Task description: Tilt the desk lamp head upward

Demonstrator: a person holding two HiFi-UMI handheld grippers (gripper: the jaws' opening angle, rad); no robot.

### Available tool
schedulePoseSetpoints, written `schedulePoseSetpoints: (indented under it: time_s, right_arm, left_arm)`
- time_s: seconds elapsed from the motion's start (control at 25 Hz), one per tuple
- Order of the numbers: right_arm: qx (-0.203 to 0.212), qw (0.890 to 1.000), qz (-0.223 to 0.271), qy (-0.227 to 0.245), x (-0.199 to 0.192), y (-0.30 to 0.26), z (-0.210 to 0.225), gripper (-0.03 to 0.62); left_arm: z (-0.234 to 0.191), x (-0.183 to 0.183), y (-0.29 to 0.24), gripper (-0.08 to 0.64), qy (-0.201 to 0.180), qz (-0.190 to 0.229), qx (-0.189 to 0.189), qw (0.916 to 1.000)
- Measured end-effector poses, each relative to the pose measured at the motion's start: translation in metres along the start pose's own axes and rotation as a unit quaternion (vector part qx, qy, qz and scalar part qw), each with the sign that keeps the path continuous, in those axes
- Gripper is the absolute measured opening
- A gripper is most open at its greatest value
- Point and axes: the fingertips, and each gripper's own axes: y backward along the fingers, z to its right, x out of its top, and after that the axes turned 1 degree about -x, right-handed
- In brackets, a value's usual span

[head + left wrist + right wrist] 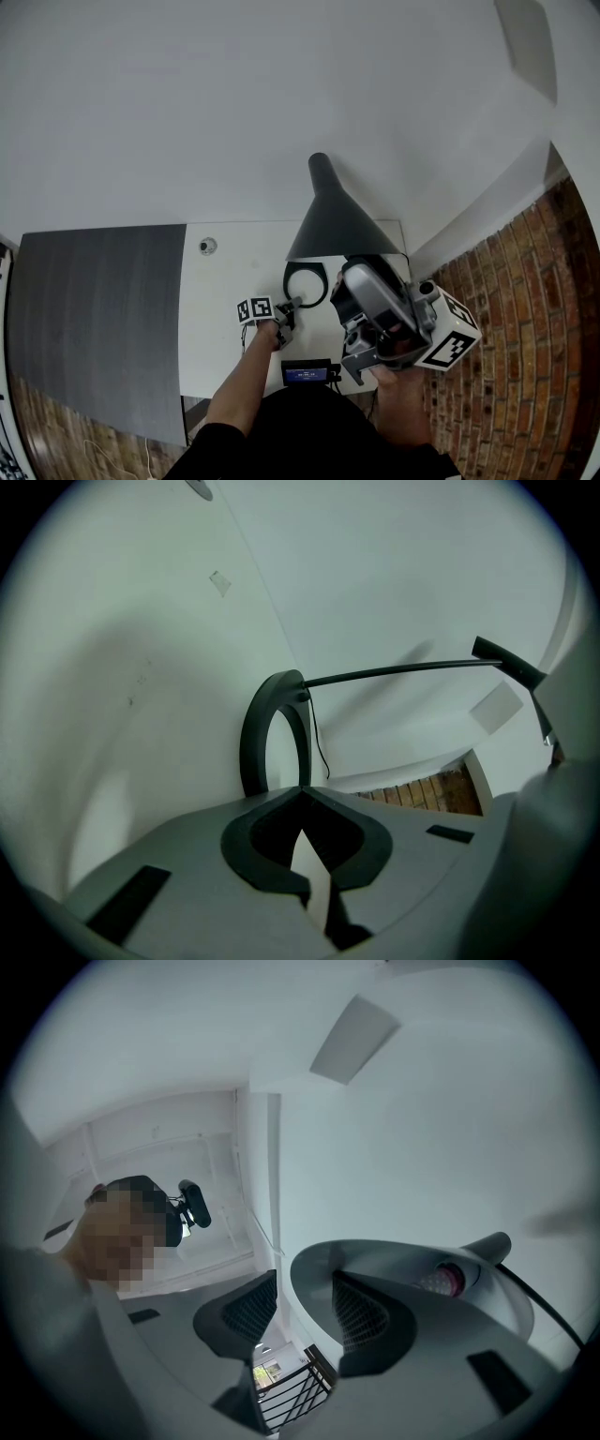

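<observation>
The white desk [225, 309] carries a black desk lamp at its far right, close to the wall. Its cone shade [333, 225] hangs mouth down over the ring base [287, 281], joined to it by a thin curved arm [394, 672].

The right gripper [305, 1288] comes up from below with its jaws moderately apart, astride the near rim of the shade: one pad is inside the pale interior, where the bulb [448, 1280] shows, and the other is outside. They do not look closed on the rim.

The left gripper [300, 794] sits low at the near side of the ring base, its tips together with nothing between them.

The shade looks like thin, stiff, smooth sheet, so the rim is the natural hold, though the pads may slip. The slim arm and open ring suggest a light lamp that could slide or tip, so the base probably needs pinning down.
</observation>
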Motion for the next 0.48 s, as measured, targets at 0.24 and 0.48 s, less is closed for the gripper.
schedulePoseSetpoints:
  time_s: [0.24,0.48]
  right_arm:
    - [-0.003,0.999,0.001,0.033,-0.0072,0.0028,-0.0046,0.184]
    - [-0.009,0.998,-0.009,0.06,-0.0076,-0.0009,-0.007,0.183]
  left_arm:
    - [-0.0001,0.0,-0.0007,0.009,0.0,-0.001,0.005,1.0]
    - [-0.0007,-0.0021,-0.0002,0.009,-0.016,-0.014,0.021,0.9996]
